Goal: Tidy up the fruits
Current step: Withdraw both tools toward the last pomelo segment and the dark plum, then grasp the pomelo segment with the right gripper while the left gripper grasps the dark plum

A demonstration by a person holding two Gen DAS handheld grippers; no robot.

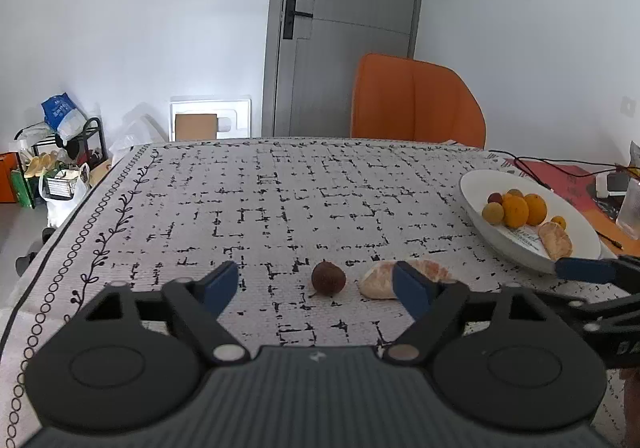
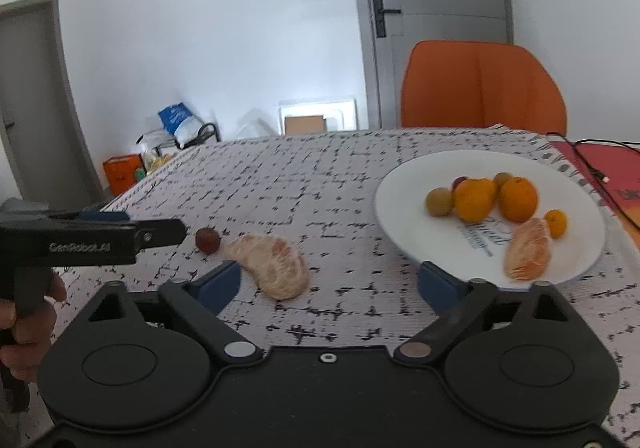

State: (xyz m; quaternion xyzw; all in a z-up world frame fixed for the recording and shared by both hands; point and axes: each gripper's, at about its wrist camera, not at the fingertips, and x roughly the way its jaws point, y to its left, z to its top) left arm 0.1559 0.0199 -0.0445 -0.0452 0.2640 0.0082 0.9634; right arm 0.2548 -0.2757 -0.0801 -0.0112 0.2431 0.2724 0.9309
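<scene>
White ceramic plate (image 2: 400, 207) already gathers most fruit; we hold the left gripper (image 1: 316, 288) wide and empty toward the small dark-red round lychee (image 1: 328, 278), the right gripper (image 2: 332, 280) wide near the peeled pale-orange pomelo wedge (image 2: 272, 268), both fruits loose on the tablecloth.

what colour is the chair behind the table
Orange. The chair shows best in the right wrist view, pushed up behind the far table edge.

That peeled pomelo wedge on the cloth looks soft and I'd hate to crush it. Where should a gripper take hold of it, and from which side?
Grip the peeled pomelo wedge across its thick middle, pads on its two long curved flanks, coming from above. It lies flat on the tablecloth, so its tapered ends offer little to hold. Its far tip lies close to the lychee, so the near side looks clearer. Close gently.
</scene>
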